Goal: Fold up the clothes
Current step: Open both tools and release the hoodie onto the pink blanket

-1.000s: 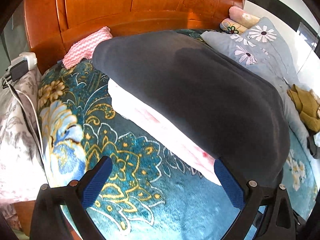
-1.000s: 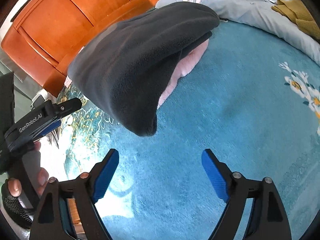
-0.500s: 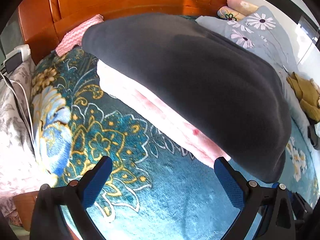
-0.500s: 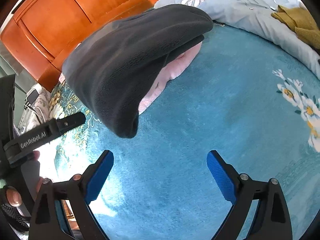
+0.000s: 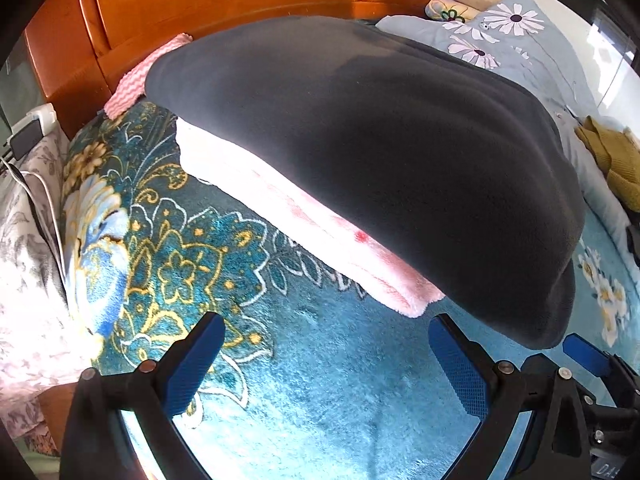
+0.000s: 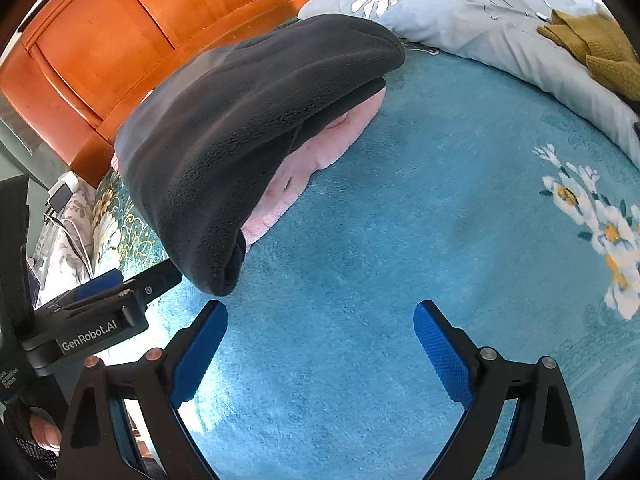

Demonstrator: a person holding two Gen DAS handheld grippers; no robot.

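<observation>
Orange wooden headboard (image 5: 248, 4) stood behind bed. Teal floral blanket (image 6: 400, 240) covered mattress, sunlit. Pale blue daisy quilt (image 6: 472, 12) lay bunched at far side. Window (image 5: 612, 44) glared bright.

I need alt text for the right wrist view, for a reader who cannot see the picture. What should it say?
A folded dark grey fleece lies on top of a folded pink garment on a teal blanket. The open right gripper hangs empty just in front of them. The left gripper shows at the left edge, a wooden headboard behind.
</observation>
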